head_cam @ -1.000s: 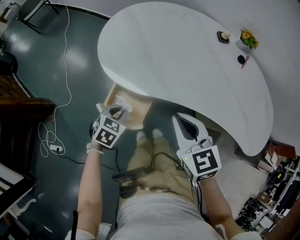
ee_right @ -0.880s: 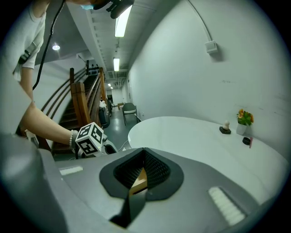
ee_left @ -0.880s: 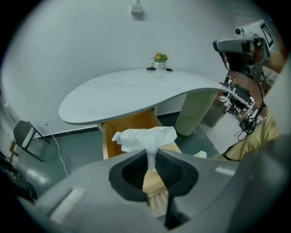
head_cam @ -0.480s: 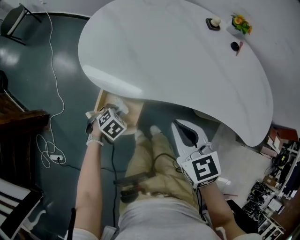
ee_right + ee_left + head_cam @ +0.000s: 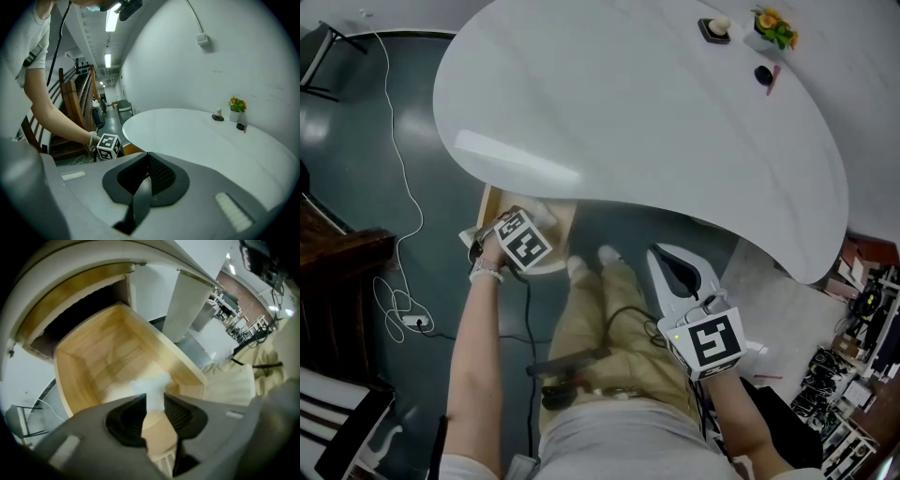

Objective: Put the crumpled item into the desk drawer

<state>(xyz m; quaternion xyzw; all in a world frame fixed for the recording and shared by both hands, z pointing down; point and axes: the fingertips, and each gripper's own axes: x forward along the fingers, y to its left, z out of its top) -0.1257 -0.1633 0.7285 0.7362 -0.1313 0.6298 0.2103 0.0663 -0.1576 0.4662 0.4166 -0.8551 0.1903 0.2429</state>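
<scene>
A wooden desk drawer point(image 5: 84, 357) stands pulled out under the left edge of the white desk point(image 5: 656, 122). My left gripper point(image 5: 154, 397) hangs over the drawer's front part, shut on a white crumpled item point(image 5: 152, 386) held at its tips. In the head view the left gripper point(image 5: 520, 234) is above the drawer point(image 5: 491, 208), partly under the desk edge, which hides the crumpled item. My right gripper point(image 5: 680, 279) is held over the person's lap. Its jaws are shut with nothing between them, and it point(image 5: 148, 154) points toward the desk top.
A small potted plant point(image 5: 772, 25), a little figure on a dark base point(image 5: 715, 28) and a dark round thing point(image 5: 761, 74) sit at the desk's far right. A white desk leg point(image 5: 187, 301) stands beside the drawer. A cable point(image 5: 394, 187) lies on the floor at left.
My left gripper has carried the crumpled item from in front of the drawer to above its inside, closer under the desk edge. The right gripper has hardly moved.
</scene>
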